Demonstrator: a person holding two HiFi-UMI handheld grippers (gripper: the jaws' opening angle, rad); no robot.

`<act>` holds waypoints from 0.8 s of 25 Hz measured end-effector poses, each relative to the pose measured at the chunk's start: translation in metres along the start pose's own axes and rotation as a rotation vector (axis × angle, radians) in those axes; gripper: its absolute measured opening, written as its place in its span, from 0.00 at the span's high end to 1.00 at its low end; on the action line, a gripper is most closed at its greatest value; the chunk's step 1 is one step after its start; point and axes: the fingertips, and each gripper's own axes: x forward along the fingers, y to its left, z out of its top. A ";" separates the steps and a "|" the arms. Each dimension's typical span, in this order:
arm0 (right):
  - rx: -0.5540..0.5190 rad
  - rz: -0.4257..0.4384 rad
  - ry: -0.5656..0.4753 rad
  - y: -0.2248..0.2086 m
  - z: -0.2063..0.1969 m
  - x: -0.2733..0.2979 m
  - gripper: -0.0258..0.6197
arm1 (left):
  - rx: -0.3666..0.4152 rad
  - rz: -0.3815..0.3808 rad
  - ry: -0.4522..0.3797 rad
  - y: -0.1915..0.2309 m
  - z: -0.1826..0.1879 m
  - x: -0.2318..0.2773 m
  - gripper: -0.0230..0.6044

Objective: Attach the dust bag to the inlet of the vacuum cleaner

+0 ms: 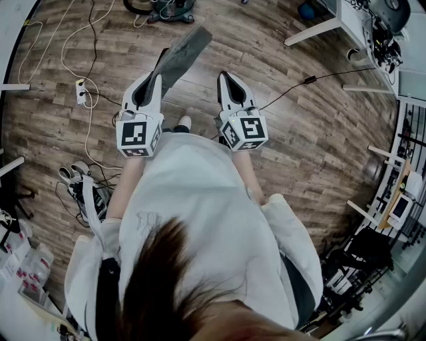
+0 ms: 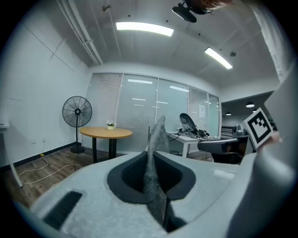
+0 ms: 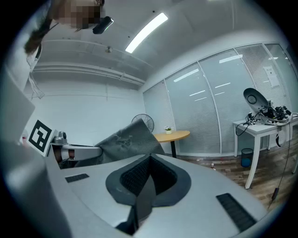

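My left gripper (image 1: 162,58) is shut on a flat grey dust bag (image 1: 183,52), which sticks out forward and to the right over the wooden floor. In the left gripper view the dust bag (image 2: 153,181) stands edge-on, pinched between the dark pads of the left gripper (image 2: 152,160). My right gripper (image 1: 223,76) is held level beside it, a little to the right, shut with nothing in it. The right gripper view shows the right gripper (image 3: 148,160) with its jaws closed and the dust bag (image 3: 125,138) hanging off to the left. No vacuum cleaner inlet shows clearly.
A power strip (image 1: 81,92) with white cables lies on the floor at the left. White table legs (image 1: 318,30) stand at the upper right, a dark wheeled device (image 1: 166,8) at the top edge. Ahead are a round wooden table (image 2: 106,133) and a standing fan (image 2: 77,111).
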 end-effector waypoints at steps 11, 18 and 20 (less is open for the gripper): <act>-0.007 0.004 -0.005 -0.004 0.002 -0.001 0.96 | 0.007 -0.028 0.006 -0.009 0.000 0.005 0.90; 0.011 0.002 -0.038 -0.003 0.004 -0.009 0.96 | -0.002 -0.048 0.015 -0.015 -0.003 -0.001 0.90; 0.017 -0.001 -0.048 -0.005 0.006 -0.008 0.96 | -0.003 -0.050 0.021 -0.014 -0.004 0.001 0.90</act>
